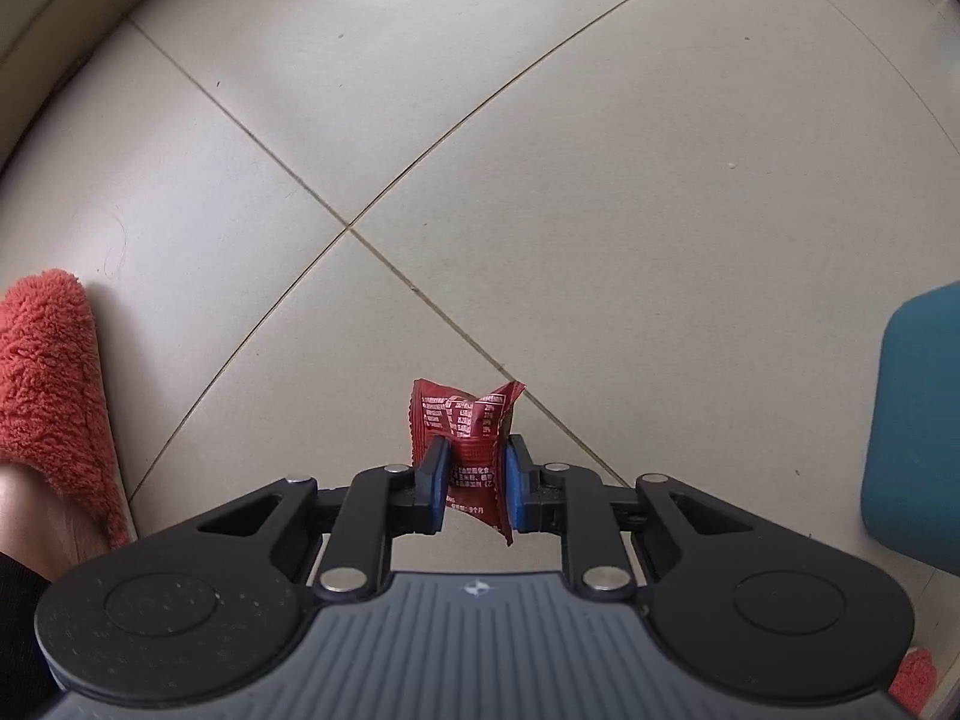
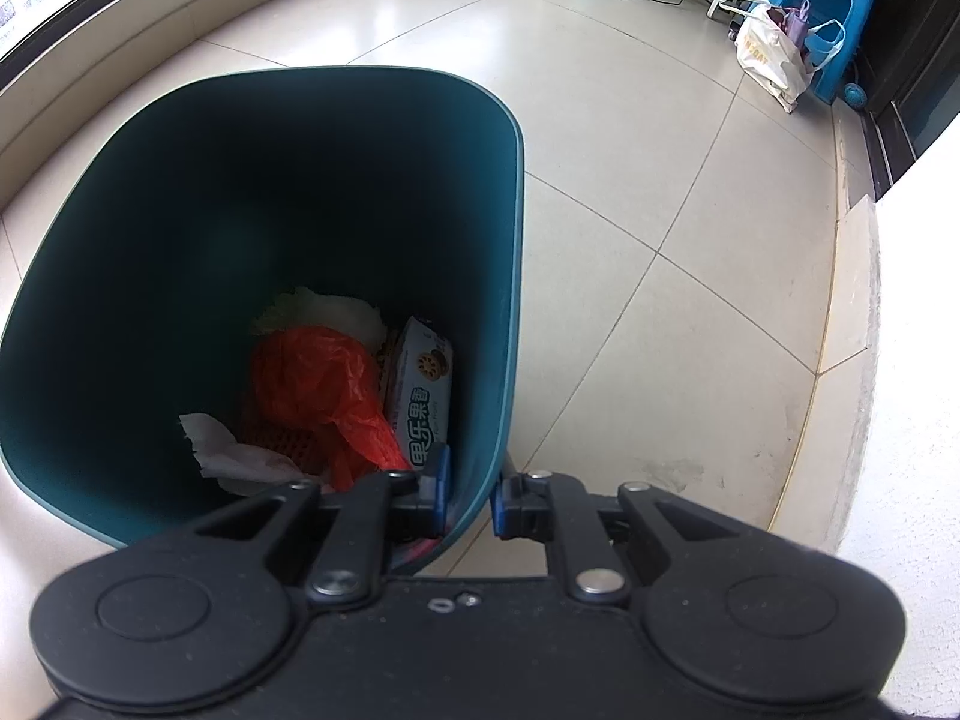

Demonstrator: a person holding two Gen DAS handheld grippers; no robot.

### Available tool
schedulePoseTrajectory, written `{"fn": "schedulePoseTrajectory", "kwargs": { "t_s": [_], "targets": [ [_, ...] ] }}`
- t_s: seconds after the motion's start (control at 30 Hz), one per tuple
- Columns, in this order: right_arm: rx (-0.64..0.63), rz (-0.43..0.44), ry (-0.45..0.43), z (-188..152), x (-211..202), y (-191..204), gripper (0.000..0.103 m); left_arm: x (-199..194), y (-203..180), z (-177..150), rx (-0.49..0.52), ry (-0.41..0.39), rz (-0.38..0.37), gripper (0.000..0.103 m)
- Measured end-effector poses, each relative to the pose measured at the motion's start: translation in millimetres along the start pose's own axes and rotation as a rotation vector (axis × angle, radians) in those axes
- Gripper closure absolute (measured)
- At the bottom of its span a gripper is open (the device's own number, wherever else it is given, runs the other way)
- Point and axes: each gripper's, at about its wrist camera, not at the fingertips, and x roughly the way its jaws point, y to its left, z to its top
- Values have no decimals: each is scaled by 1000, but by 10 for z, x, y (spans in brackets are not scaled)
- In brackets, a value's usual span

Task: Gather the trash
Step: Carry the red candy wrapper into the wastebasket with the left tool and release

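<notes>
A: What is the left claw doing?

B: It is nearly closed, and its two blue pads pinch a small red snack wrapper from both sides. The wrapper is crumpled, with white print on it. Most of it sticks out past the fingertips, and a corner hangs below the pads. It is lifted clear of the tiled floor, which lies below with its grout lines crossing.

A: Anything else near that claw?

B: A fuzzy orange-red slipper at the left edge of the left wrist view, with part of a foot in it, and the side of the teal bin at the right edge.

A: And the right claw?

B: It is clenched on the rim of the teal trash bin. One finger sits inside the wall and the other outside, with the thin plastic edge between them.

A: What is in the bin?

B: At the bottom lie an orange-red plastic bag, a white biscuit packet beside it against the wall, crumpled white paper in front, and something pale behind the bag that I cannot make out.

A: And beyond the bin?

B: The same pale floor tiles, and far off a blue plastic stool with a white shopping bag leaning at it.
</notes>
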Motion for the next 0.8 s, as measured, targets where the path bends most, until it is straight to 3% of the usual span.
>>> {"fn": "schedulePoseTrajectory", "kwargs": {
  "t_s": [0.13, 0.47, 0.8],
  "targets": [
    [3, 1, -3, -7, 17, -4, 91, -518, -352, -82, 114, -61, 8, 85],
    [22, 24, -21, -37, -14, -57, 91, -1855, -1087, -97, 267, -238, -91, 85],
    [44, 43, -28, -48, -16, -128, 92, -2704, -1907, -21, 448, -368, -154, 85]
  ]
}}
